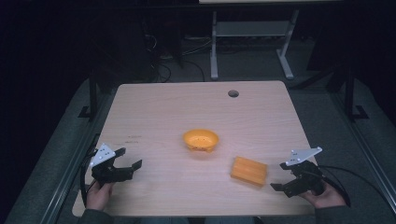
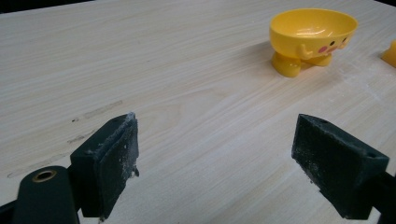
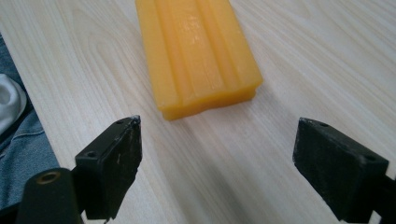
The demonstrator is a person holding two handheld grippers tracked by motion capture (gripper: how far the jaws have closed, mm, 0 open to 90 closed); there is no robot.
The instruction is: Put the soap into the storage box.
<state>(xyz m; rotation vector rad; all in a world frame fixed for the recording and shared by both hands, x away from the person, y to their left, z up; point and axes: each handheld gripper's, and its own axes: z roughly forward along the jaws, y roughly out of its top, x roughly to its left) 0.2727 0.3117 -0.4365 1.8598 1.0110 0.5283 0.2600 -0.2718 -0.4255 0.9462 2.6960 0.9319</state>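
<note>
Two grippers are sitting low over the pale wood-grain tabletop (image 1: 154,112), both w/ jaws spread wide and pinching nothing. The right gripper (image 1: 284,176) is facing the ridged, orange-yellow rectangular block (image 1: 249,170), which is lying flat on the tabletop just beside it, toward the person's right front edge; in the right gripper view that block (image 3: 198,53) is lying lengthwise straight ahead of the jaws, apart from them, not yet between them. The left gripper (image 1: 128,158) is hovering near the left front edge, well apart from the small yellow plastic bowl w/ little feet and a cartoon face (image 1: 201,140), which is standing upright near the tabletop's middle; in the left gripper view the bowl (image 2: 312,39) is showing far off at upper right. Judging by this, the step in hand is probably the approach to the block, pre-grasp. Next move likely calls for easing the right gripper fwd so the jaws are straddling the block's long sides, then closing; approx. alignment is looking ok, but the block's smooth surface may be slipping if pinched near the end. Hard to tell: the bowl's inside is looking empty, though dim light is making that unsure; the block's far end is being cut off at the top of the right gripper view.
</note>
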